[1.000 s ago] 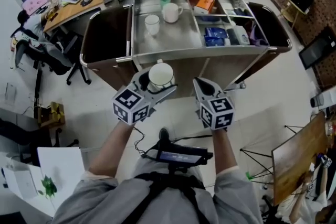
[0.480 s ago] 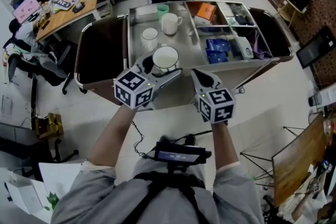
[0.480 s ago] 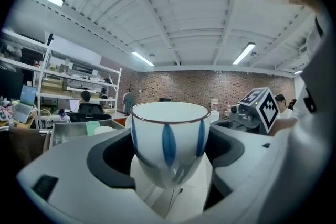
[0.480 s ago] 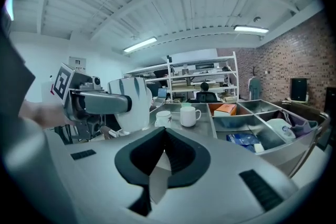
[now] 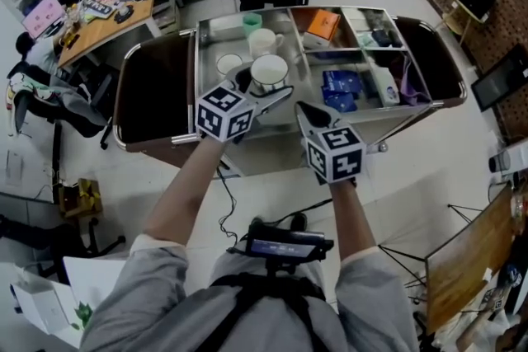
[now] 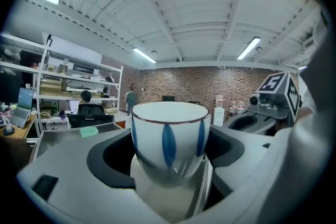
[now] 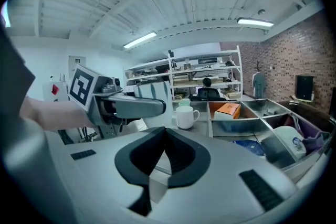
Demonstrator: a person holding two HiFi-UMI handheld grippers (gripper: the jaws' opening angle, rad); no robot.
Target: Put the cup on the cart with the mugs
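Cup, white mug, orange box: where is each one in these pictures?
Cup [image 6: 169, 139], left gripper view, on its blue-striped side.
White mug [image 7: 185, 118], right gripper view, on its body.
Orange box [image 5: 322, 25], head view, on its top face.

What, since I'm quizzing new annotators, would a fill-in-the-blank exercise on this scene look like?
The left gripper is shut on a white ____ with blue marks.
Between the shut jaws of the right gripper there is ____.
In a compartment of the cart, right of the mug, lies a box coloured ____.
Missing words: cup; nothing; orange.
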